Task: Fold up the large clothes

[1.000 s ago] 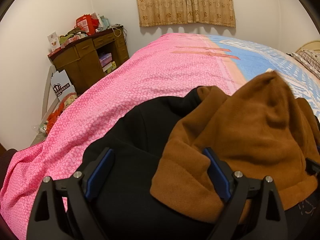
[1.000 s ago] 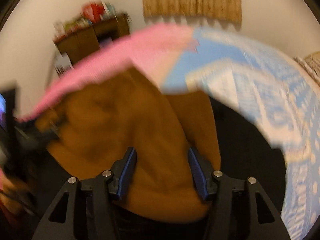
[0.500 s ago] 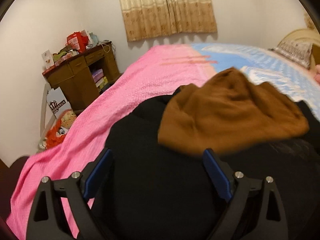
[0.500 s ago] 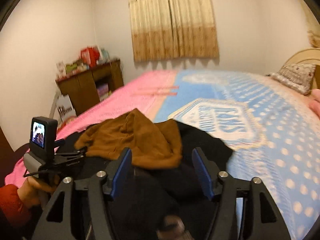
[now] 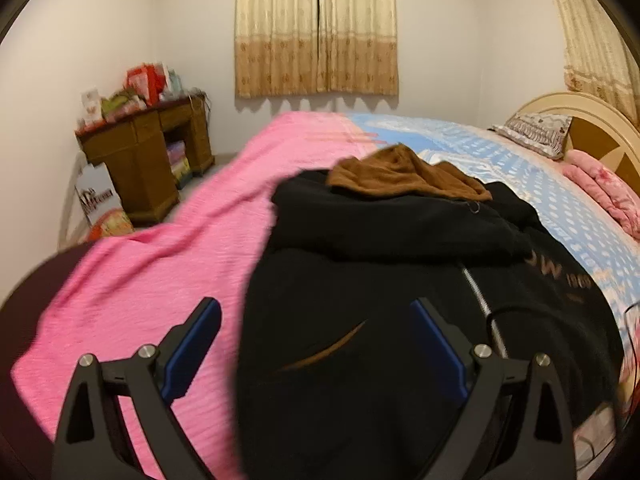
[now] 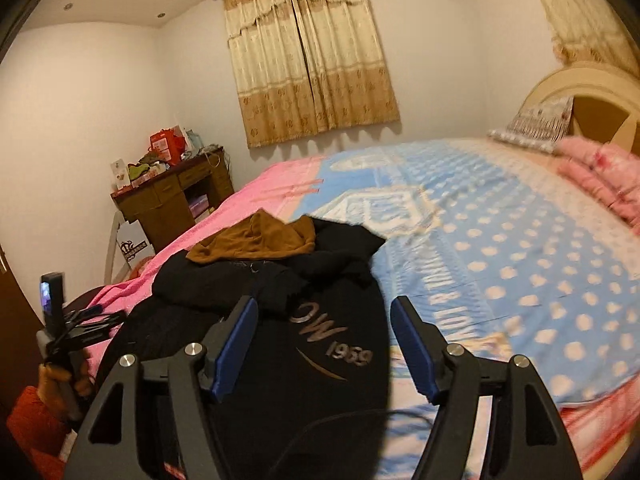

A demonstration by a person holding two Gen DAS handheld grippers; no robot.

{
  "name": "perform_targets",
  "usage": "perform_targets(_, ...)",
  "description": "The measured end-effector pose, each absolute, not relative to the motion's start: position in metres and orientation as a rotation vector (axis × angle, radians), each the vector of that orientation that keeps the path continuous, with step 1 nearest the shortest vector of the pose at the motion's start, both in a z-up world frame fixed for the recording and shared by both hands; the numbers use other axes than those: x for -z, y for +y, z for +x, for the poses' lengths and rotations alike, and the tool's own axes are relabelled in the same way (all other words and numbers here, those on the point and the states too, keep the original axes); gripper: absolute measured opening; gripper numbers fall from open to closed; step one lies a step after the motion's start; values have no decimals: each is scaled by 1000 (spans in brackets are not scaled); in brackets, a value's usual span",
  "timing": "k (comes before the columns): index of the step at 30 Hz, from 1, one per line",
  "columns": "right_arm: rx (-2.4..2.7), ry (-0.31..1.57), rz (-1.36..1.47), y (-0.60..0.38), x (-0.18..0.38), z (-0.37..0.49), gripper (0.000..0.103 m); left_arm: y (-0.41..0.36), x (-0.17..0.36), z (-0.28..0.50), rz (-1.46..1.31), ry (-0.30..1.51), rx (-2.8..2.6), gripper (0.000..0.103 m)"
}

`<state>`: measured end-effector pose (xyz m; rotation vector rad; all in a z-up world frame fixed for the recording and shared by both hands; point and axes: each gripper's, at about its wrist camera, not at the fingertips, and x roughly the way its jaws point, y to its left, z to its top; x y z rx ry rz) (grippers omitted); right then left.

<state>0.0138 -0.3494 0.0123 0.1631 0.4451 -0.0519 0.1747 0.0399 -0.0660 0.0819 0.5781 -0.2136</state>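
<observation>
Both the left hand-held gripper (image 5: 316,344) and right hand-held gripper (image 6: 324,344) hover with fingers apart, holding nothing, above the black jacket (image 5: 400,300), which lies rumpled on the bed (image 6: 500,248) with its brown hood (image 5: 404,176) at the far end. Judging by this, folding is barely begun; next comes pinching a sleeve or hem. A wooden desk (image 5: 148,156) stands beyond the bed's pink side, under curtains (image 5: 316,28).

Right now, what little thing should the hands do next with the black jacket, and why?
Probably lower the left tool to the black jacket at its near left edge and pinch it. Both tools are open and hold nothing, the right tool hovers above the jacket, and the jacket lies rumpled on the bed with its brown hood bunched up.
</observation>
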Motion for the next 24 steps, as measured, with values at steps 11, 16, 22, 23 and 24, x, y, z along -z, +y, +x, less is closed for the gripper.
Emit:
perform_targets(11, 15, 297, 232, -362, -35, -49, 74, 184, -25, 60, -138, 171, 373, 103)
perform_targets(16, -39, 368, 222, -352, -9, -42, 75, 163, -11, 65, -6, 185, 306, 103)
perform_targets(22, -50, 520, 250, -346, 38, -29, 75, 111, 58, 112, 46, 481, 338, 103)
perform_targets(23, -39, 541, 273, -348, 50, -27, 75, 106, 69, 120, 23, 526, 333, 103)
perform_targets(24, -24, 561, 291, -350, 60, -24, 75, 101, 84, 133, -14, 589, 333, 103)
